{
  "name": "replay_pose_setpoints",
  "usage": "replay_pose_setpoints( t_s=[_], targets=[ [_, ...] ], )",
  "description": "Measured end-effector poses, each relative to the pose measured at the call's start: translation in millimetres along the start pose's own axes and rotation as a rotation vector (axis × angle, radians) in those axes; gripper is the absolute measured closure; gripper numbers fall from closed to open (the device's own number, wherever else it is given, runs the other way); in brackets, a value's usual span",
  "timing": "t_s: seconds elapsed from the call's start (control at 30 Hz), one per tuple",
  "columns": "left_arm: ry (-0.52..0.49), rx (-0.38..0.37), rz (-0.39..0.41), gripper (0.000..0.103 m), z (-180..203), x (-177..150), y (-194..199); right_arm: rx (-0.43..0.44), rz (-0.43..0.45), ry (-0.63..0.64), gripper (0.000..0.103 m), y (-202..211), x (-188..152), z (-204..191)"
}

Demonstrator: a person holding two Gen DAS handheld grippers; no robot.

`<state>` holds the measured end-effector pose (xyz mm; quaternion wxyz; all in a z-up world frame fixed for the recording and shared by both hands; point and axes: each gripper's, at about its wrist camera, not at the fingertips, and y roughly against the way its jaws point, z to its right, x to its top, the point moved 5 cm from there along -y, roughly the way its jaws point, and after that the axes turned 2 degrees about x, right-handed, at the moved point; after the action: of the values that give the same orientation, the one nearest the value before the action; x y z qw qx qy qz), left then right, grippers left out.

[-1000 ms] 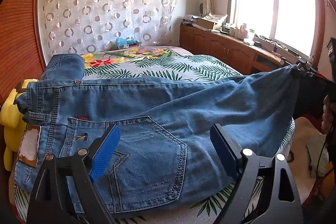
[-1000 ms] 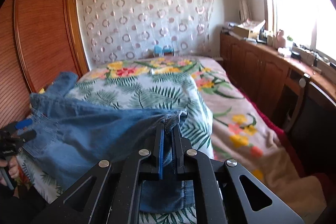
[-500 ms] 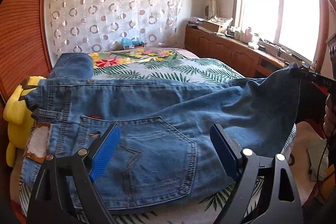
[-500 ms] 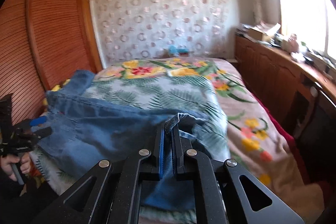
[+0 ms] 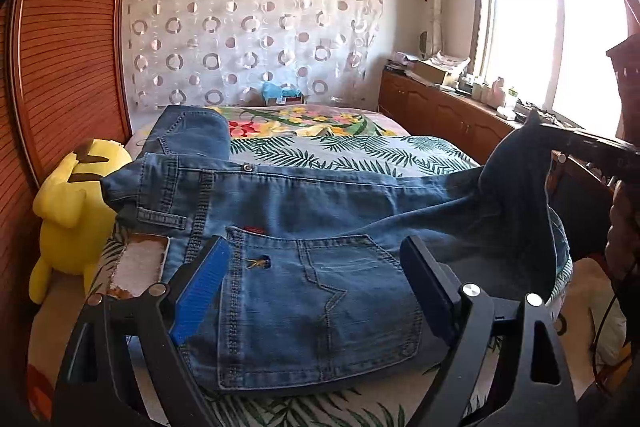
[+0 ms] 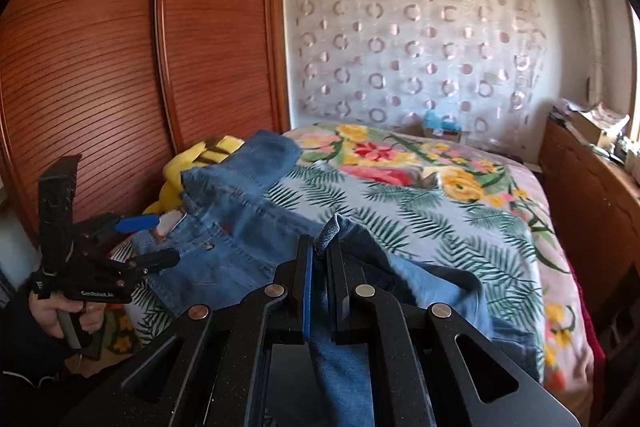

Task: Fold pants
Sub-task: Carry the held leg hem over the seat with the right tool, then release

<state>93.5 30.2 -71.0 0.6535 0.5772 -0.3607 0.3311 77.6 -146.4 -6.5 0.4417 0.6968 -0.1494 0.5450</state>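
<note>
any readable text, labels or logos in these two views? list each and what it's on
"GenRobot.AI": white print on the side of the left gripper, seen from the right wrist view.
Red tab at the top of the jeans' back pocket: too small to read.
Waistband patch on the jeans: pale and worn, no letters legible.
Boxes on the cabinet by the window: print too blurred.

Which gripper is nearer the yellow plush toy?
Left. The left gripper hangs open over the waistband end of the jeans, right beside the yellow plush toy. The right gripper is shut on the leg hem, at the jeans' far end from the toy.
</note>
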Motion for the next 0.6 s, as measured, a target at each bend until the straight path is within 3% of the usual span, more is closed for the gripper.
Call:
replay_pose_setpoints(
  t_s=[0.27, 0.37, 0.5, 0.57, 0.6],
  targets=[
    [0.026, 0.012, -0.009, 0.015, -12.2, -5.2, -2.6, 0.095, -0.017, -0.002, 0.097, -21.1, 13.2, -2.4],
    [0.029, 0.011, -0.013, 0.015, -13.9, -7.4, -3.6, 0.108, -0.067, 0.0, 0.097, -35.0, 9.3, 3.2],
    [0.03, 0.004, -0.019, 0.015, -11.8, -9.2, -6.1, 0.07, -0.118, 0.006, 0.08, -47.4, 1.5, 15.4],
    [0.028, -0.002, -0.024, 0.015, -8.8, -10.3, -8.8, 0.055, -0.12, 0.015, 0.063, -45.9, 0.5, 20.3],
    [0.026, -0.008, -0.026, 0.015, -6.6, -10.6, -10.4, 0.044, -0.115, 0.019, 0.061, -46.7, 0.8, 20.7]
  ],
)
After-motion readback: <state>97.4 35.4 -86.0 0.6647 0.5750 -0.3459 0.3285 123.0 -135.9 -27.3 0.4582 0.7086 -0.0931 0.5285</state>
